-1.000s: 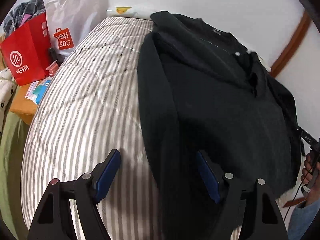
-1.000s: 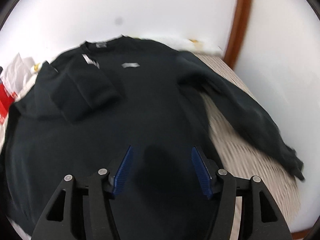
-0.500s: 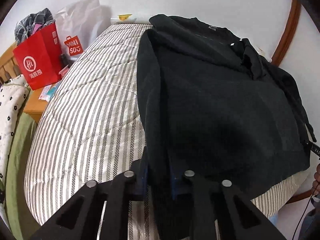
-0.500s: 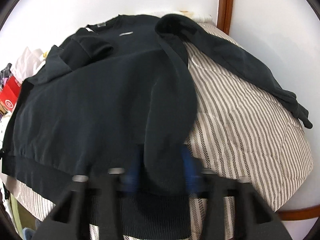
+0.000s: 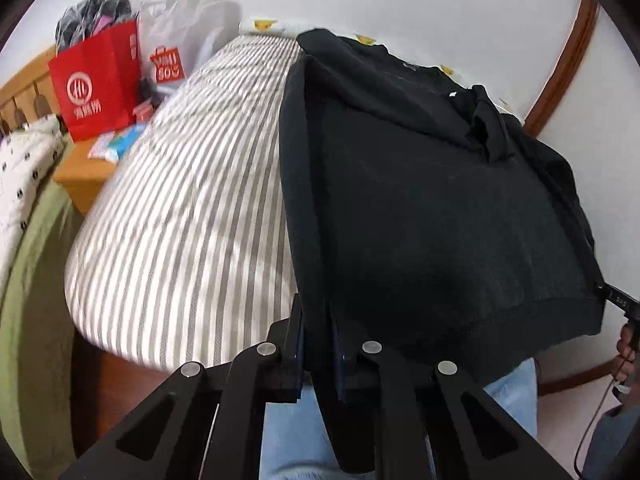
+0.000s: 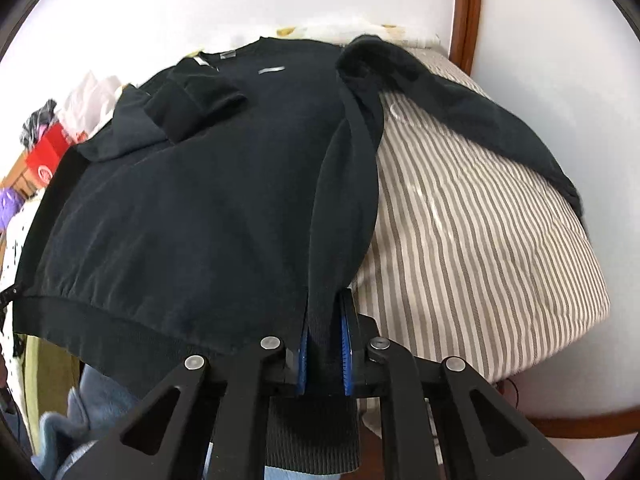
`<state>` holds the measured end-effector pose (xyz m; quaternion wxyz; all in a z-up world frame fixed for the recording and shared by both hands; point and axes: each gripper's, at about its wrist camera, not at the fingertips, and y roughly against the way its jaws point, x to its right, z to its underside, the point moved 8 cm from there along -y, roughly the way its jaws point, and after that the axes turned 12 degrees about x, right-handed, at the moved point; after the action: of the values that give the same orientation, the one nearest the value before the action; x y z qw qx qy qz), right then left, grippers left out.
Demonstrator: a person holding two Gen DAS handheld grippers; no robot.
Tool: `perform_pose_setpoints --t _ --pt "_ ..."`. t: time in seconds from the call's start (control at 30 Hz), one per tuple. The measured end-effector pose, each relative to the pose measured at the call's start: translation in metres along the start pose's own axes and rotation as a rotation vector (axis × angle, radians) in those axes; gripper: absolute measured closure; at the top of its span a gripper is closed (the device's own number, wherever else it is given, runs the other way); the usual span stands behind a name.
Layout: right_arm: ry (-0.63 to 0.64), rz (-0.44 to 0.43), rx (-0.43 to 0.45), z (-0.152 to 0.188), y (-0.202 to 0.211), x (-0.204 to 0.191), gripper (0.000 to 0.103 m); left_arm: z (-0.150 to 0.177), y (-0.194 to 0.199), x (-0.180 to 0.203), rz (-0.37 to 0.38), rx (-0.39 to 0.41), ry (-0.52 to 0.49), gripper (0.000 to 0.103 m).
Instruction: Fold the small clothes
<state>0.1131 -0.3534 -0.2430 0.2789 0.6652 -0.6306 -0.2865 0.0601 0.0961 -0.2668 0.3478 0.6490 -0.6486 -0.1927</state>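
Both grippers are clamping the ribbed hem of a black sweatshirt (image 6: 192,184) spread on the striped bed (image 5: 192,208): the left gripper (image 5: 318,354) and right gripper (image 6: 323,354) are pinching opposite hem corners, apparently readying a lengthwise fold.

striped bed (image 5: 192,208) open leftward, bags (image 5: 100,80) beyond

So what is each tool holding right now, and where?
Both hold the black sweatshirt at its bottom hem: left tool at one corner, right tool at the other.
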Motion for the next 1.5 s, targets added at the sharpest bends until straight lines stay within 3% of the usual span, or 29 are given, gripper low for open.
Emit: perform_pose_setpoints --t 0.1,0.2,0.27,0.3,0.37,0.4,0.47,0.53,0.73,1.03,1.1,1.13,1.17,1.2,1.23,1.27,1.5 --pt "0.07 0.078 0.015 -0.009 0.004 -0.002 0.086 0.006 -0.001 -0.004 0.002 -0.01 -0.004 0.088" --pt "0.086 0.135 0.078 -0.028 0.02 -0.004 0.073 0.002 0.0 -0.008 0.022 -0.018 0.018 0.085" --pt "0.104 0.151 0.125 -0.047 0.027 -0.01 0.065 -0.005 0.003 -0.011 -0.004 -0.009 0.017 0.081" --pt "0.121 0.146 0.153 -0.057 0.032 -0.018 0.063 -0.011 0.004 -0.013 -0.018 0.006 0.008 0.08" --pt "0.145 0.109 0.206 -0.083 0.034 -0.04 0.05 -0.027 0.004 -0.016 -0.034 0.026 0.0 0.067" --pt "0.154 0.087 0.223 -0.093 0.033 -0.054 0.048 -0.034 0.002 -0.017 -0.037 0.032 0.002 0.063" --pt "0.175 0.038 0.253 -0.112 0.025 -0.082 0.046 -0.05 -0.001 -0.018 -0.039 0.056 0.001 0.047" --pt "0.199 -0.011 0.281 -0.133 0.011 -0.115 0.046 -0.066 -0.005 -0.017 -0.043 0.079 -0.005 0.042" --pt "0.266 -0.112 0.254 -0.161 -0.05 -0.198 0.045 -0.095 -0.03 -0.012 -0.03 0.071 -0.003 0.042" --pt "0.306 -0.01 0.142 -0.168 -0.15 -0.224 0.04 -0.122 -0.079 -0.013 -0.038 0.046 0.008 0.041" --pt "0.325 0.047 0.111 -0.169 -0.166 -0.218 0.041 -0.127 -0.091 -0.013 -0.04 0.034 0.015 0.041" --pt "0.33 0.069 0.109 -0.17 -0.172 -0.215 0.049 -0.128 -0.095 -0.013 -0.041 0.03 0.018 0.041" --pt "0.335 0.08 0.111 -0.172 -0.173 -0.21 0.064 -0.129 -0.098 -0.013 -0.044 0.029 0.02 0.041" --pt "0.332 0.074 0.12 -0.176 -0.172 -0.206 0.07 -0.131 -0.101 -0.014 -0.049 0.031 0.019 0.041" --pt "0.316 0.066 0.135 -0.18 -0.168 -0.202 0.089 -0.133 -0.103 -0.014 -0.053 0.034 0.017 0.041" --pt "0.289 0.071 0.157 -0.185 -0.162 -0.192 0.096 -0.134 -0.105 -0.014 -0.056 0.037 0.014 0.041" --pt "0.16 0.151 0.192 -0.207 -0.142 -0.103 0.095 -0.142 -0.112 -0.017 -0.075 0.045 -0.008 0.041"
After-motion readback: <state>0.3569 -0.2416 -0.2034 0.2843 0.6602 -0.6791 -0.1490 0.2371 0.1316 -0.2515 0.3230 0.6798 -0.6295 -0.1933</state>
